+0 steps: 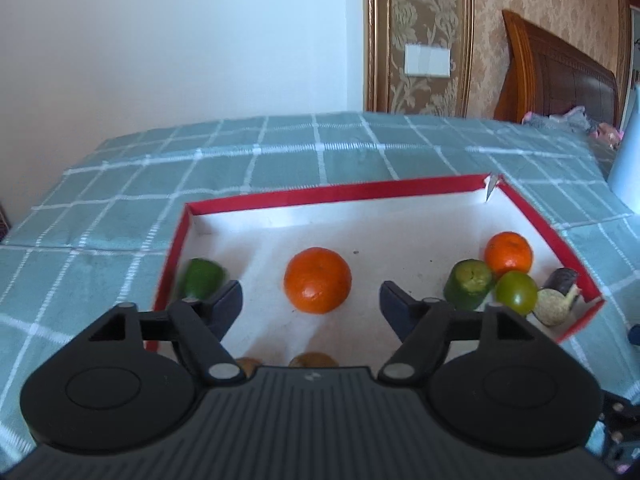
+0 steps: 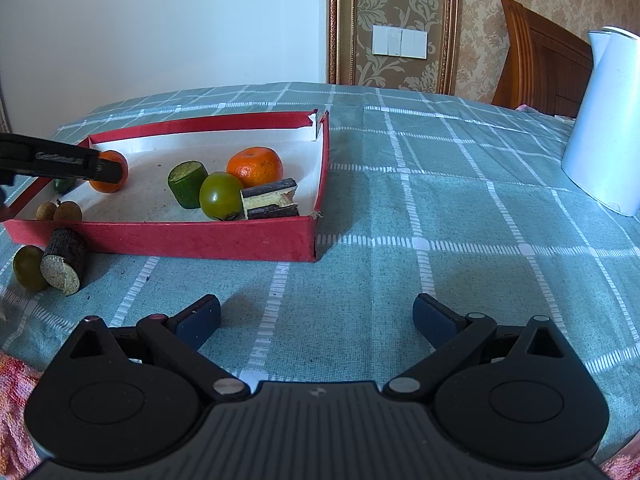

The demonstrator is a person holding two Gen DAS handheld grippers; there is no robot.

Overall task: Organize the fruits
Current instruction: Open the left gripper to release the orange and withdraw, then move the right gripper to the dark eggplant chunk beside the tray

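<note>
The left gripper (image 1: 311,300) stands with its jaws spread and nothing pressed between the pads. An orange (image 1: 318,280) rests on the floor of the red box (image 1: 332,192), directly ahead of the gap and between the two pads, apparently clear of both. The right gripper (image 2: 317,320) is also spread wide and empty, over bare checked cloth (image 2: 440,200), well apart from the box.

Governing relation: two pieces remain outside the box, a dark bark-covered log section (image 2: 66,260) and a green round fruit (image 2: 29,268). Both lie on the cloth against the box's near wall, at its left end. The log's long axis runs roughly toward that wall, with its pale cut face turned toward the camera. Judged from the right wrist view, the left gripper is the nearer of the two.

View differences: the left wrist view does not show these two outside pieces. It does show a green piece (image 1: 202,278) in the far left corner of the box, blurred. The right wrist view shows the cluster at the box's right end: a second orange (image 2: 256,166), a green cylinder (image 2: 189,183), a green tomato-like fruit (image 2: 221,195) and a split dark piece (image 2: 270,200).
</note>
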